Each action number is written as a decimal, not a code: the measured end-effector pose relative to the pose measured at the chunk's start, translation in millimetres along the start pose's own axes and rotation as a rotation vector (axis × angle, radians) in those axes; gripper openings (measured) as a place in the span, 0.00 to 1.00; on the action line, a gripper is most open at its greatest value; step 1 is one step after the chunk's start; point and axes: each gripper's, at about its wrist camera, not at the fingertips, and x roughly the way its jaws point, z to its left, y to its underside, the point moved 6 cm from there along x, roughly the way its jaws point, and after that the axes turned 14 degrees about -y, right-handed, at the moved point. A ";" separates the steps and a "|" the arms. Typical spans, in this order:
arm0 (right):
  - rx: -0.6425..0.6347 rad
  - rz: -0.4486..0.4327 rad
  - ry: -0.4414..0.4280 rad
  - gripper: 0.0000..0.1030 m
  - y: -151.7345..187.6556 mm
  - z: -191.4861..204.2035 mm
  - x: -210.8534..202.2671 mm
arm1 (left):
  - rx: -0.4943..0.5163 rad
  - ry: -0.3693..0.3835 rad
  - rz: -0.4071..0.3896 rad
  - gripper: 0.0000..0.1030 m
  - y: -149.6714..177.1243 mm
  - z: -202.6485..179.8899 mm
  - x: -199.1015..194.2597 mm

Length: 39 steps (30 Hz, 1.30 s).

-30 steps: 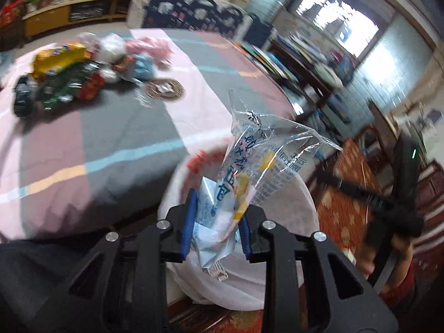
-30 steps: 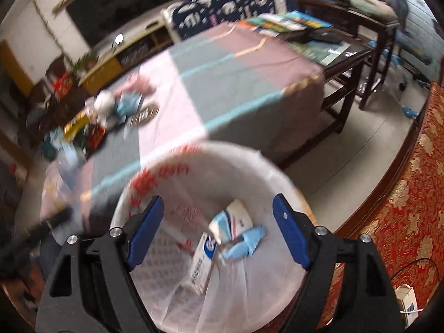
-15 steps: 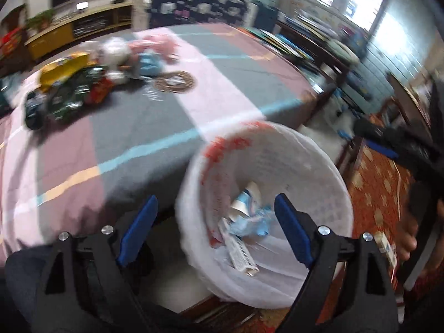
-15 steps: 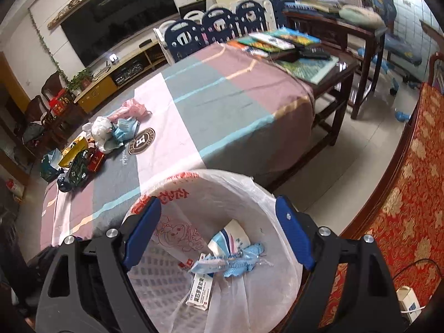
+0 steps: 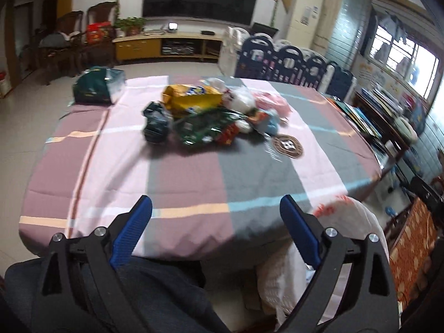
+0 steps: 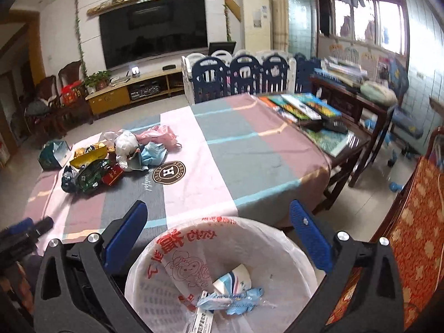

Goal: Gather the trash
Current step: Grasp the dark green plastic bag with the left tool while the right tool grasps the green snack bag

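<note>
A pile of trash lies on the far part of the table: a yellow bag (image 5: 191, 98), a green wrapper (image 5: 206, 126), a dark crumpled bag (image 5: 155, 125), white, pink and blue wads. The pile also shows in the right wrist view (image 6: 111, 161). A white-lined bin (image 6: 222, 263) stands at the table's near edge and holds clear and blue wrappers (image 6: 230, 297). Its rim shows in the left wrist view (image 5: 358, 222). My left gripper (image 5: 216, 213) is open and empty over the near table edge. My right gripper (image 6: 219, 216) is open and empty above the bin.
The table wears a striped pink, grey and mauve cloth (image 5: 180, 183) with a round brown logo (image 5: 287, 146). A green bag (image 5: 97, 88) sits at the far left corner. Books lie on a dark side table (image 6: 319, 116). A red patterned chair (image 6: 416, 222) stands at the right.
My left gripper opened and dropped the clear wrapper into the bin, then swung left toward the table. The right gripper tilted up, still over the bin.
</note>
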 end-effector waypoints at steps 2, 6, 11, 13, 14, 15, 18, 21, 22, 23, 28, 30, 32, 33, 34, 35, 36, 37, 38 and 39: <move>-0.046 0.007 -0.011 0.97 -0.2 13.1 3.4 | -0.030 -0.023 0.000 0.92 -1.5 15.7 4.2; -0.058 0.098 -0.088 0.97 2.1 35.6 19.8 | -0.112 -0.054 0.019 0.92 -2.2 50.1 16.8; -0.028 0.170 -0.129 0.97 8.0 56.3 34.2 | -0.188 -0.076 0.024 0.92 -4.7 84.4 25.6; -0.028 0.191 -0.126 0.97 9.4 64.9 39.3 | -0.216 -0.081 0.023 0.92 -5.4 97.8 29.6; -0.026 0.200 -0.127 0.97 10.5 70.5 42.8 | -0.228 -0.083 0.023 0.92 -7.1 106.2 32.5; -0.023 0.207 -0.131 0.97 11.4 74.1 44.5 | -0.239 -0.089 0.022 0.92 -8.8 113.3 34.8; -0.011 0.232 -0.145 0.97 9.8 89.7 53.5 | -0.305 -0.100 0.020 0.92 -22.6 142.3 44.8; -0.011 0.244 -0.154 0.95 8.1 103.7 60.2 | -0.365 -0.096 0.018 0.92 -47.3 164.9 62.5; -0.012 0.248 -0.154 0.94 8.8 107.6 61.9 | -0.368 -0.088 0.028 0.92 -56.7 167.9 70.7; -0.012 0.254 -0.154 0.94 9.7 110.7 63.8 | -0.369 -0.071 0.045 0.92 -66.9 168.8 80.6; 0.024 0.254 -0.112 0.93 9.5 112.4 72.3 | -0.228 0.109 0.148 0.92 -119.0 119.3 145.9; 0.052 0.261 -0.100 0.93 9.5 111.3 77.5 | -0.151 0.116 0.167 0.92 -122.8 94.7 168.2; 0.064 0.261 -0.085 0.93 8.1 112.5 82.6 | -0.090 0.130 0.241 0.83 -116.5 72.6 190.3; 0.063 0.257 -0.074 0.93 5.7 114.7 86.9 | -0.075 0.165 0.298 0.64 -110.6 61.8 200.5; 0.066 0.254 -0.074 0.93 3.3 117.3 91.4 | -0.076 0.196 0.341 0.45 -105.3 54.5 206.4; 0.070 0.252 -0.082 0.93 0.5 121.5 97.2 | -0.084 0.216 0.366 0.44 -101.7 50.3 209.6; 0.074 0.250 -0.092 0.93 -1.6 126.0 103.1 | -0.091 0.230 0.364 0.41 -100.8 48.1 209.1; 0.080 0.246 -0.107 0.93 -5.4 132.5 111.8 | -0.092 0.238 0.354 0.40 -101.0 47.5 206.3; 0.084 0.242 -0.119 0.93 -8.7 137.9 119.2 | -0.092 0.249 0.332 0.40 -102.6 49.0 200.0; 0.093 0.237 -0.139 0.93 -12.9 146.4 130.1 | -0.092 0.248 0.310 0.39 -102.5 52.6 194.8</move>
